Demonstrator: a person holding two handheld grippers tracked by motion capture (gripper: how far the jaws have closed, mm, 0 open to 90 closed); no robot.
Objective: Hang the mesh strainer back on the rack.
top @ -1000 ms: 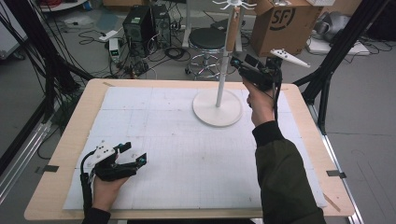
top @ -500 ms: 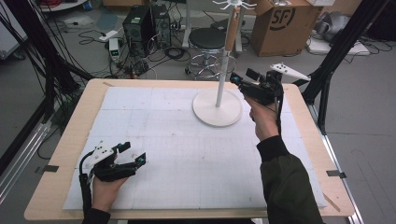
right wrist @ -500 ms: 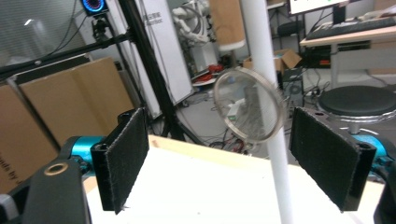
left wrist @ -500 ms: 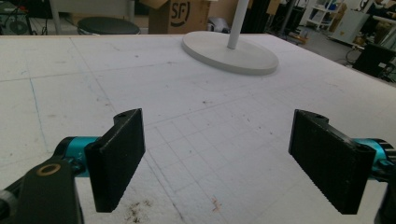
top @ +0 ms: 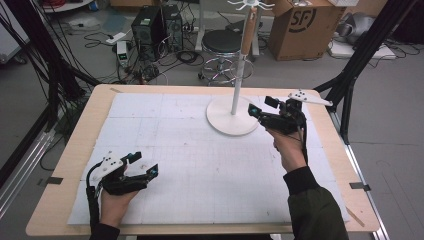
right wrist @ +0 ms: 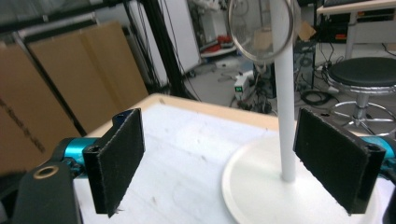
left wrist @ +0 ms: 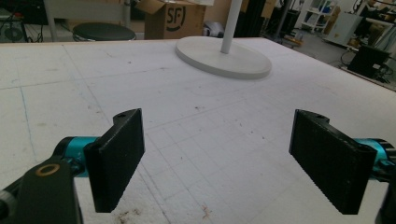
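Note:
A white stand with a round base [top: 232,122] and a thin pole [top: 236,92] sits at the far right of the table; it also shows as the base [left wrist: 224,60] and the pole [right wrist: 286,116]. A metal-rimmed ring [right wrist: 260,29] hangs near the top of the pole. My right gripper [top: 261,106] hovers at the base's right edge, pointing left at the pole. Its jaws have just been opening and stand open [right wrist: 224,163], with nothing between the pads. My left gripper [top: 144,163] rests low at the near left, open [left wrist: 219,163] and empty.
A white gridded mat [top: 190,165] covers the wooden table [top: 60,200]. Behind the table stand a black stool [top: 222,42], a cardboard box [top: 305,25] and a computer tower [top: 150,25] among cables. A black frame post [top: 360,60] rises at the right.
My right gripper has dropped and come nearer to me, from beside the upper pole to the base's right edge, and its jaws have widened. The left gripper has stayed put.

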